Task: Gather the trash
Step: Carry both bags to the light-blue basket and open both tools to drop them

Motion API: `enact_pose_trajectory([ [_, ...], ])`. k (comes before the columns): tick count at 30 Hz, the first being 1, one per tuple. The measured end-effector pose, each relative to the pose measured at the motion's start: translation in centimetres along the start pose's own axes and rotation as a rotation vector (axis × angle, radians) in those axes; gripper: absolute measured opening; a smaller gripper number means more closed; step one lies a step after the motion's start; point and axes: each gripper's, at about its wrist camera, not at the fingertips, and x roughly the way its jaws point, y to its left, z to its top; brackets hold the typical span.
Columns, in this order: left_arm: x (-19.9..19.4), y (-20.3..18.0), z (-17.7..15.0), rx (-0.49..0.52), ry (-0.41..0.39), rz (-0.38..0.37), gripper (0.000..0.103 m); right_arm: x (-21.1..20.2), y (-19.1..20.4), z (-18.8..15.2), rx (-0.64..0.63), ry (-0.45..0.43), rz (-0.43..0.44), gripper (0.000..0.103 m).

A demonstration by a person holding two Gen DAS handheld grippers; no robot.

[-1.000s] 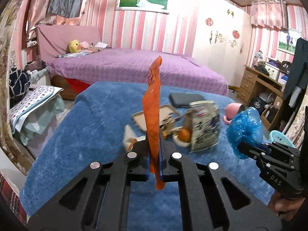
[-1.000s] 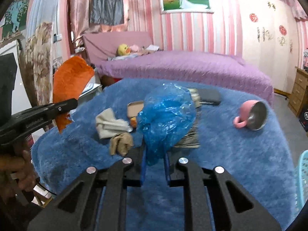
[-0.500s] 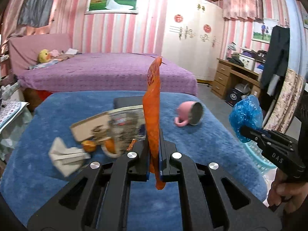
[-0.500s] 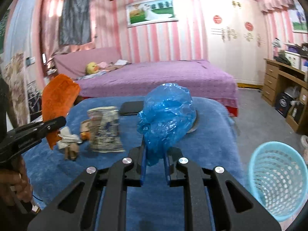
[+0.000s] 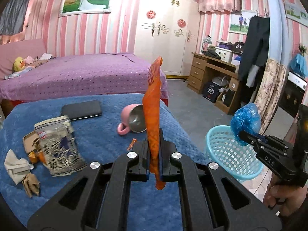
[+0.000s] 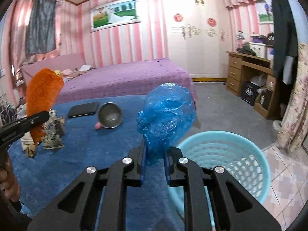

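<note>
Both pairs of jaws are clamping trash: your left gripper [image 5: 154, 155] is pinching an orange wrapper [image 5: 153, 104] edge-on, jaws pressed right together, so the wrapper is standing upright above the fingers with its tail hanging below them. Your right gripper [image 6: 155, 158] is squeezing the neck of a crumpled blue plastic bag [image 6: 166, 115], jaws almost together, the bulk of the bag ballooning above the pads.

You are holding the blue bag over the near rim of a light blue mesh basket [image 6: 248, 148], which is sitting on the floor just beside the blue blanket [image 5: 100, 134]. The orange wrapper is hanging over the blanket, well left of the basket.

On the blanket you are leaving a crinkled printed snack bag [image 5: 57, 148], a torn cardboard piece [image 5: 28, 140], crumpled tissue [image 5: 16, 165], a small orange scrap [image 5: 131, 144], a tipped pink mug [image 5: 130, 120] and a black phone [image 5: 81, 109].
</note>
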Motion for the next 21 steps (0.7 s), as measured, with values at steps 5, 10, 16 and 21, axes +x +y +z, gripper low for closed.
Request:
enact_pose_trajectory([
  [5,1.8,-3.1,-0.1,0.028,0.034,0.003,0.004,0.3,-2.4,0.1,0.023,0.001,-0.055,0.015],
  [10,3.4,-5.4,-0.1,0.043,0.058,-0.043,0.004,1.1,-5.3,-0.3,0.059,0.020,-0.114,0.015],
  [16,5.5,-8.9,-0.1,0.074,0.077,-0.114,0.004,1.8,-8.6,-1.1,0.129,0.062,-0.157,0.020],
  [21,8.0,-12.9,-0.4,0.119,0.113,-0.177,0.004,1.7,-10.2,-1.3,0.157,0.043,-0.247,0.074],
])
